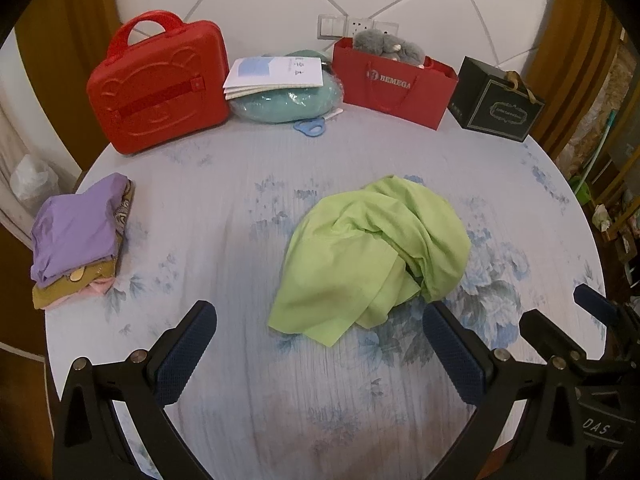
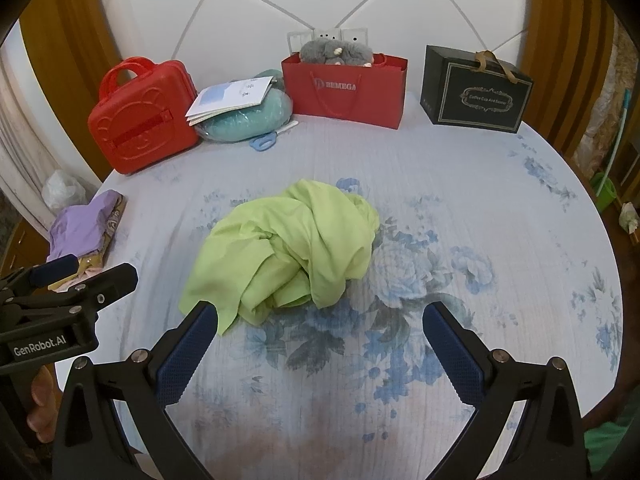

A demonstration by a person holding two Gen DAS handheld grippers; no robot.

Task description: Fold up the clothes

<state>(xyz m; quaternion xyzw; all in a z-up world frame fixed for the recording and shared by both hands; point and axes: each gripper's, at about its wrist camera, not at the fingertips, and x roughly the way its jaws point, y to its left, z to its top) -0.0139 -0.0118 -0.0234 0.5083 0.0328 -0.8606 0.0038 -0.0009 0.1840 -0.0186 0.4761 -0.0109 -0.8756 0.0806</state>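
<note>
A crumpled light-green garment (image 1: pixel 372 256) lies in a heap in the middle of the floral bedsheet (image 1: pixel 224 216); it also shows in the right wrist view (image 2: pixel 292 248). A stack of folded clothes (image 1: pixel 76 240) with a purple piece on top sits at the left edge, and shows in the right wrist view (image 2: pixel 84 232). My left gripper (image 1: pixel 320 344) is open and empty, just short of the green heap's near edge. My right gripper (image 2: pixel 320 344) is open and empty, near the heap's front right side. Each gripper shows at the side of the other's view.
Along the back stand a red bear-embossed case (image 1: pixel 160 88), a teal bundle with booklets on top (image 1: pixel 280 96), blue scissors (image 1: pixel 312 126), a red paper bag with a grey plush toy (image 1: pixel 392 84) and a black gift box (image 1: pixel 496 104). The bed's edge curves off on both sides.
</note>
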